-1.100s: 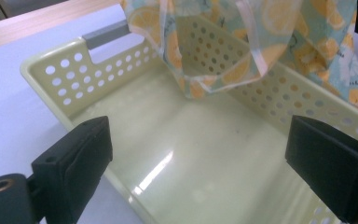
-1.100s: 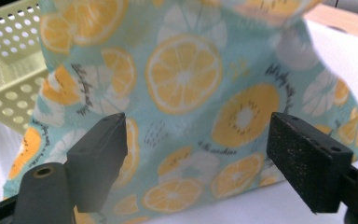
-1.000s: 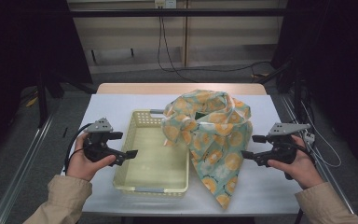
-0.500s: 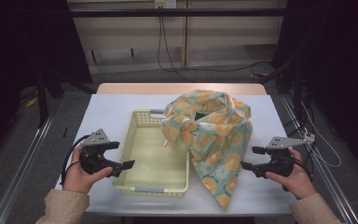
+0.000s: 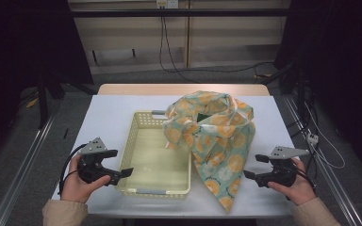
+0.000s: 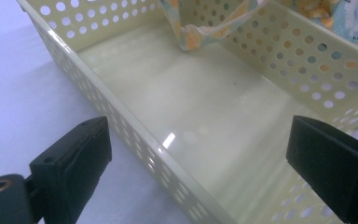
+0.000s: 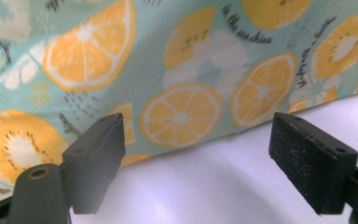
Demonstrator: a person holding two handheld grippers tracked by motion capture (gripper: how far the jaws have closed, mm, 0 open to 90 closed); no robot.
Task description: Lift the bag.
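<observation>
Right gripper [image 5: 250, 166] open, empty, near the worktop's [image 5: 113, 113] right front edge. The cloth [image 5: 217, 146] lies just inboard of it, long axis running front to back, far end draped into the basket [image 5: 136, 136]. Left gripper [image 5: 122, 164] open, astride the basket's near-left rim. Right hand nearer the cloth; bare worktop between them.

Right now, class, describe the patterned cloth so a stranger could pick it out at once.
On the white table stands a pale yellow perforated basket. Draped over its far right corner and trailing toward the near edge lies the cloth: turquoise, printed with orange slices, the one soft, colourful thing there.
</observation>
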